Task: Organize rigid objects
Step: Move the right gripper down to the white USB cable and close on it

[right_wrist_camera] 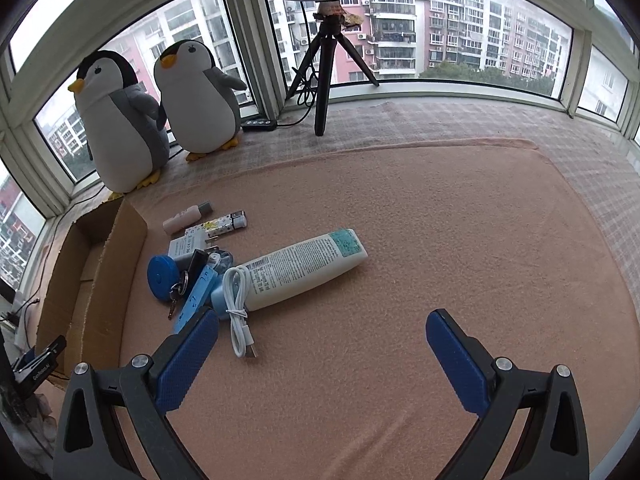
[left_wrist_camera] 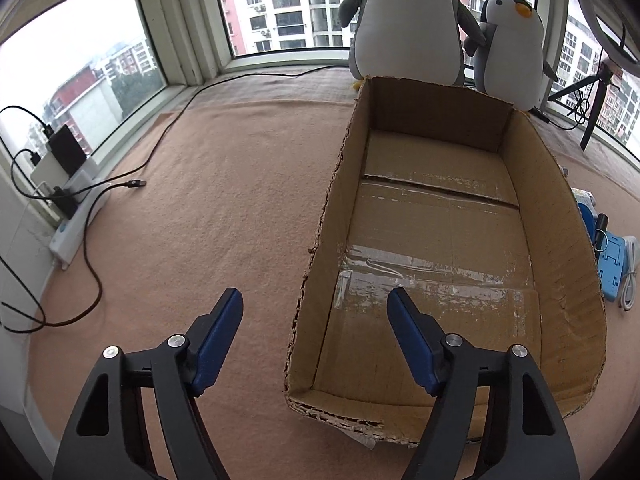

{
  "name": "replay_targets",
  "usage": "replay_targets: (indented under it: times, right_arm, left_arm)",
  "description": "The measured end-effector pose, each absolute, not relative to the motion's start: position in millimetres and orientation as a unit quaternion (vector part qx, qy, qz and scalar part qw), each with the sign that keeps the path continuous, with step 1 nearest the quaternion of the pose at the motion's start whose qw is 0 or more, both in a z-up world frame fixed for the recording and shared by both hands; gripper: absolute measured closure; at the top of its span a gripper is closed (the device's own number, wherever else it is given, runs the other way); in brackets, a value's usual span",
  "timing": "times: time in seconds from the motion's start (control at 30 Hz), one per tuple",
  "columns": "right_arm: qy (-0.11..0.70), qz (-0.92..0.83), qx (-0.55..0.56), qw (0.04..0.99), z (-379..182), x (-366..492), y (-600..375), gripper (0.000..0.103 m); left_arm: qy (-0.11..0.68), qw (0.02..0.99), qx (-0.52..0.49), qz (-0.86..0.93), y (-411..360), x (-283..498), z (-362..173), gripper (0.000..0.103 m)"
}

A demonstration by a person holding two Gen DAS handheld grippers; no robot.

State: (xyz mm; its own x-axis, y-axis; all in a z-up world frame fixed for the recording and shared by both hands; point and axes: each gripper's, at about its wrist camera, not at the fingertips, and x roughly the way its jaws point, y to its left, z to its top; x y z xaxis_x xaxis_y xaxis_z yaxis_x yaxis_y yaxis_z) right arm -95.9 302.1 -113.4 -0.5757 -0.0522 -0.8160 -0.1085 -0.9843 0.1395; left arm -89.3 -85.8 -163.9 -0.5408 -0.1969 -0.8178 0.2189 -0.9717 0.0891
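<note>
Cardboard box (left_wrist_camera: 440,216) seen empty ahead of left gripper (left_wrist_camera: 316,300), jaws apart. White tube (right_wrist_camera: 304,268) lies ahead of right gripper (right_wrist_camera: 324,324), jaws apart, nothing held.

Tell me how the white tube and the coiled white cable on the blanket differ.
The white tube is much bigger than the white cable. The tube is one smooth body printed with text and a teal patch, lying diagonally; the cable is a thin cord folded into a long loop, with a metal plug at its near end. The cable's far end lies against the tube's lower end. Both are white and lie flat on the pink blanket.
</note>
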Motion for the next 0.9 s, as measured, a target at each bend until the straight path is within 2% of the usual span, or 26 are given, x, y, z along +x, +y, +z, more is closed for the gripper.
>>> replay_targets:
  times: [0.03,0.23,0.33,0.47,0.57,0.67,0.9]
  right_arm:
    - [0.092,0.882,-0.462,0.013,-111,-101,304,0.004]
    - [0.059,0.882,-0.468,-0.009,-105,-130,299,0.021]
    - [0.065,0.866,-0.494,-0.032,-113,-138,294,0.033]
    - [0.050,0.852,-0.517,-0.068,-129,-133,276,0.036]
    - [0.037,0.842,-0.532,-0.082,-144,-131,265,0.049]
    - [0.023,0.840,-0.536,-0.084,-155,-130,257,0.055]
    - [-0.001,0.842,-0.530,-0.095,-168,-130,240,0.065]
  left_arm:
    - [0.012,0.117,0.467,-0.876,-86,-90,-167,0.039]
    - [0.016,0.107,0.471,-0.876,-83,-91,-171,0.053]
    - [0.019,0.106,0.471,-0.875,-82,-91,-172,0.053]
    - [0.023,0.104,0.470,-0.876,-82,-90,-173,0.053]
    - [0.024,0.104,0.471,-0.876,-81,-91,-174,0.053]
    - [0.024,0.104,0.469,-0.877,-81,-91,-174,0.053]
    - [0.024,0.101,0.468,-0.877,-81,-93,-175,0.053]
